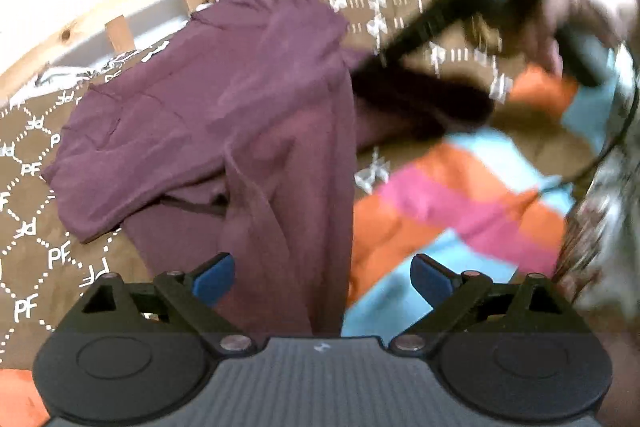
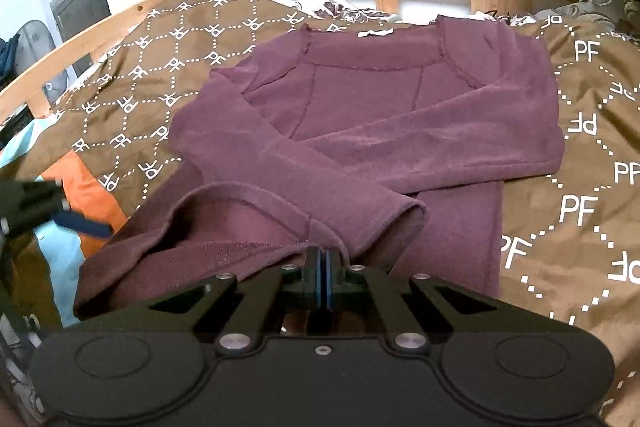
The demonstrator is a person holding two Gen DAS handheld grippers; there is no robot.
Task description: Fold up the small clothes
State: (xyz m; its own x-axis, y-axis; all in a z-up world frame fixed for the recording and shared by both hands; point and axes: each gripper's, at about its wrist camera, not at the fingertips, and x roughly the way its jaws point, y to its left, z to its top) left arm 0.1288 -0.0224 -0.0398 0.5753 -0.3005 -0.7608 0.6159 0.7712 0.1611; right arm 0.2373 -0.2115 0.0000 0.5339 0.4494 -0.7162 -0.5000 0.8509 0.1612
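Maroon top flat on brown bedspread, sleeves crossed. My right gripper pinches hem; left gripper gapes, empty. I should lift hem evenly toward neckline, avoid dragging sleeves.

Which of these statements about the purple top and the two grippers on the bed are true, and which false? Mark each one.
1. The right gripper is shut on the hem of the purple long-sleeved fleece top. True.
2. The left gripper is clamped on a sleeve. False: its blue fingers stand apart, gripping nothing.
3. The top lies on a brown quilt printed with white PF letters. True.
4. Both sleeves stretch straight outward. False: they are folded across the chest.
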